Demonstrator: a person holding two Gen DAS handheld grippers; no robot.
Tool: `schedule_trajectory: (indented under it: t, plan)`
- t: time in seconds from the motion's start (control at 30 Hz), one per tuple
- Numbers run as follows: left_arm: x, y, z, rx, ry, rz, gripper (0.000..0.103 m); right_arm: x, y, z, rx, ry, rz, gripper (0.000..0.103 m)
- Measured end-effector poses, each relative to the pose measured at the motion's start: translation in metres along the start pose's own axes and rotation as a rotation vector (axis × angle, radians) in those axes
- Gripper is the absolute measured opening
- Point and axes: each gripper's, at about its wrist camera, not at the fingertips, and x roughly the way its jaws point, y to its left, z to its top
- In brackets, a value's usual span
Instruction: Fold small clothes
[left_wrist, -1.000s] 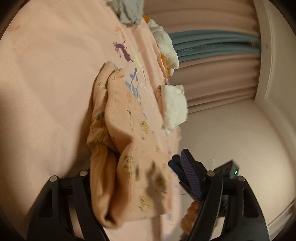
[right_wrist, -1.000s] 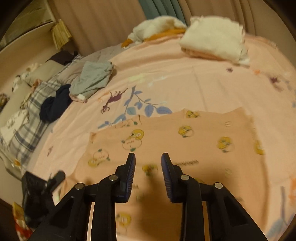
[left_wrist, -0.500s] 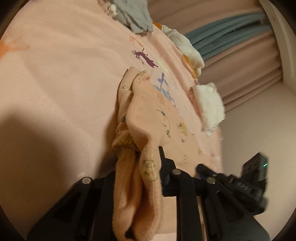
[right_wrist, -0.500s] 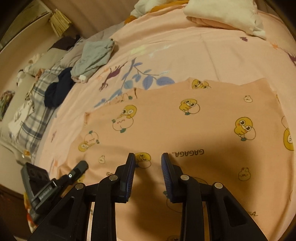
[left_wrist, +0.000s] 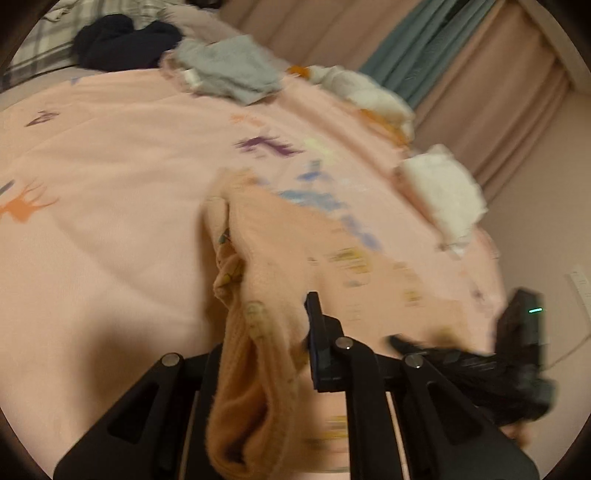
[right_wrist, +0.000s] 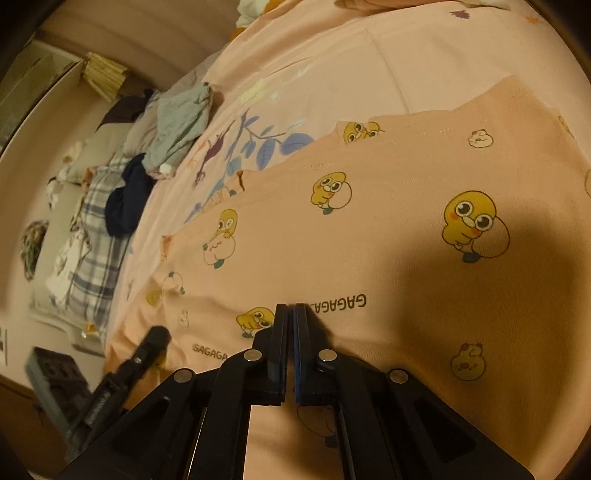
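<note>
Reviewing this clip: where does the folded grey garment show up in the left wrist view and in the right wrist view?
Left wrist view: the grey garment lies top centre, at the far end of the pink bedspread.
Right wrist view: the grey garment lies upper left, at the bedspread's edge.
Shared landmark: the dark navy garment, right beside it in both views.

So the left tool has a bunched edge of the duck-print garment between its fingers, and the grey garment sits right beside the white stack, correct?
Not quite. The left tool does hold the duck-print garment, its jaws closing. But the left wrist view shows the grey garment apart from the white stack.
</note>
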Motion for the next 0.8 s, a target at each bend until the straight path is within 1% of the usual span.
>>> schedule_trajectory:
  t: [0.03, 0.07, 0.1, 0.17, 0.2, 0.23, 0.3, 0.37, 0.43, 0.47, 0.5, 0.53, 0.57, 0.6, 0.63, 0.67, 0.73, 0.77, 0.8]
  plan:
    - [0.001, -0.006, 0.003, -0.017, 0.007, -0.061, 0.012, -0.001, 0.000, 0.000, -0.005, 0.002, 0.008, 0.000]
    - [0.003, -0.013, 0.005, -0.024, 0.020, -0.104, 0.012, -0.001, -0.002, -0.001, 0.010, 0.002, 0.019, 0.000]
    - [0.005, -0.021, 0.006, -0.008, 0.033, -0.122, 0.012, -0.002, -0.005, -0.001, 0.044, 0.001, 0.040, 0.000]
    - [0.009, -0.041, 0.005, 0.056, 0.032, -0.104, 0.012, -0.011, -0.014, -0.001, 0.106, 0.008, 0.101, 0.000]
    - [0.011, -0.049, 0.003, 0.079, 0.030, -0.105, 0.012, -0.019, -0.018, -0.002, 0.120, 0.011, 0.116, 0.000]
    - [0.013, -0.057, -0.001, 0.099, 0.040, -0.126, 0.012, -0.030, -0.023, -0.002, 0.132, 0.000, 0.121, 0.000]
    - [0.022, -0.068, -0.008, 0.098, 0.083, -0.188, 0.012, -0.066, -0.037, -0.002, 0.152, -0.089, 0.120, 0.000]
    - [0.029, -0.082, -0.020, 0.112, 0.121, -0.223, 0.012, -0.104, -0.052, -0.005, 0.155, -0.183, 0.147, 0.001]
    - [0.038, -0.098, -0.034, 0.161, 0.163, -0.237, 0.012, -0.127, -0.062, -0.011, 0.150, -0.224, 0.184, 0.009]
    - [0.043, -0.107, -0.041, 0.185, 0.191, -0.246, 0.014, -0.135, -0.065, -0.014, 0.139, -0.227, 0.211, 0.020]
    - [0.048, -0.114, -0.049, 0.212, 0.231, -0.250, 0.018, -0.137, -0.067, -0.015, 0.125, -0.221, 0.236, 0.038]
    - [0.053, -0.119, -0.055, 0.232, 0.274, -0.237, 0.022, -0.135, -0.068, -0.017, 0.108, -0.201, 0.270, 0.050]
    - [0.057, -0.121, -0.057, 0.228, 0.309, -0.232, 0.034, -0.130, -0.068, -0.017, 0.107, -0.176, 0.283, 0.070]
    - [0.058, -0.120, -0.057, 0.202, 0.335, -0.240, 0.041, -0.123, -0.069, -0.018, 0.121, -0.145, 0.280, 0.074]
    - [0.054, -0.115, -0.054, 0.159, 0.337, -0.265, 0.041, -0.116, -0.070, -0.015, 0.144, -0.127, 0.258, 0.074]
    - [0.046, -0.111, -0.049, 0.124, 0.332, -0.293, 0.042, -0.113, -0.071, -0.014, 0.158, -0.126, 0.246, 0.074]
    - [0.029, -0.105, -0.040, 0.117, 0.317, -0.321, 0.053, -0.111, -0.073, -0.013, 0.177, -0.141, 0.265, 0.074]
    - [0.019, -0.102, -0.035, 0.130, 0.297, -0.318, 0.068, -0.110, -0.074, -0.012, 0.184, -0.143, 0.293, 0.074]
    - [0.007, -0.097, -0.029, 0.151, 0.264, -0.295, 0.081, -0.107, -0.074, -0.011, 0.189, -0.136, 0.322, 0.074]
